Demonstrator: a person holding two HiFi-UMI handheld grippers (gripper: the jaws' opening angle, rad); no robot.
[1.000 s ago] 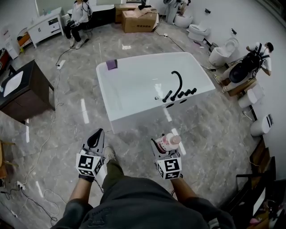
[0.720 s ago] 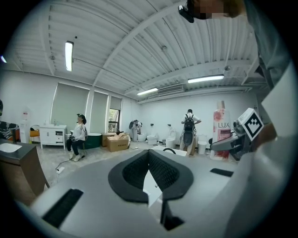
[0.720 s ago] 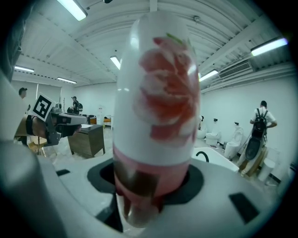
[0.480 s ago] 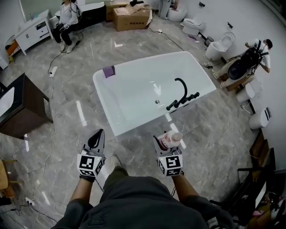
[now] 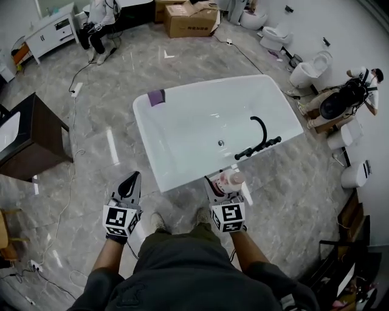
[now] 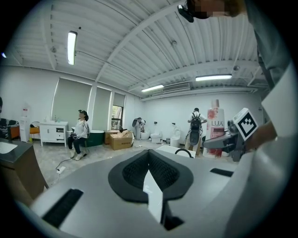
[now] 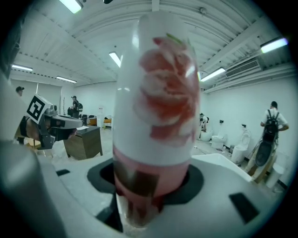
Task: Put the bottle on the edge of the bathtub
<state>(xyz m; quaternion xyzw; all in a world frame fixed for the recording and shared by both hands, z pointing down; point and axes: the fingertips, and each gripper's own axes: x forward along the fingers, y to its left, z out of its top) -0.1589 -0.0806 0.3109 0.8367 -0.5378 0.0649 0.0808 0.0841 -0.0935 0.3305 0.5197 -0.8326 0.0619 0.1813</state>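
A white bottle (image 5: 231, 180) with a pink flower label and a pink lower part stands upright in my right gripper (image 5: 222, 187), which is shut on its lower body. It fills the right gripper view, where the bottle (image 7: 156, 111) rises between the jaws of the right gripper (image 7: 149, 195). The white bathtub (image 5: 146, 130) lies ahead, and the bottle hangs just at its near rim, close to the black faucet (image 5: 261, 136). My left gripper (image 5: 129, 187) is shut and holds nothing, over the floor to the left of the tub's near corner.
A purple item (image 5: 157, 96) lies on the tub's far left corner. A dark cabinet (image 5: 30, 143) stands at the left. Toilets (image 5: 310, 70) and a person with a backpack (image 5: 346, 100) are at the right. A cardboard box (image 5: 188, 21) and a seated person (image 5: 100, 18) are at the back. Cables (image 5: 67, 176) cross the floor.
The view has moved closer to the bathtub. The right gripper and its bottle now reach the tub's near rim. The left gripper keeps its place beside it.
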